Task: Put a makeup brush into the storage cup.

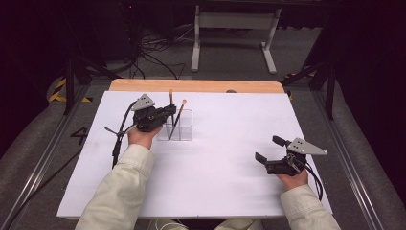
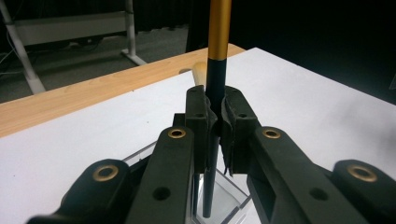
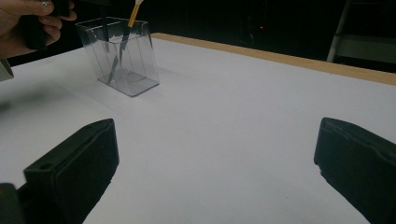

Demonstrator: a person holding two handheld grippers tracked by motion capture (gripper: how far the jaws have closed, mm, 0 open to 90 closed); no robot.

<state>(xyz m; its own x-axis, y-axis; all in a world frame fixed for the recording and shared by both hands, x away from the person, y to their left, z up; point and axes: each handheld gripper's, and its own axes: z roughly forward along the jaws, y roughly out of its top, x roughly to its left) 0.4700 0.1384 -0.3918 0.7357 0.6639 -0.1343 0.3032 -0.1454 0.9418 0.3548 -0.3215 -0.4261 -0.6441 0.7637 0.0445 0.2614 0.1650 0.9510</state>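
Note:
A clear plastic box (image 1: 178, 127) stands at the back left of the white table. My left gripper (image 1: 170, 111) is shut on a slim brush (image 1: 170, 97) with a black handle and a gold ferrule, held upright with its lower end inside the box. In the left gripper view the jaws (image 2: 215, 112) clamp the black handle (image 2: 215, 79) above the box (image 2: 229, 193). A second brush (image 1: 180, 112) leans in the box, its pale tip up. My right gripper (image 1: 269, 148) rests at the front right, jaws wide open with nothing between them. The right gripper view shows the box (image 3: 122, 58) and the leaning brush (image 3: 134, 14) far off.
A white board (image 1: 215, 158) covers the table, with a wooden edge strip (image 1: 196, 86) along its far side. Behind the table are a white metal frame (image 1: 234, 28) and loose cables (image 1: 148, 52) on the floor. The person's left hand (image 3: 28, 18) is beside the box.

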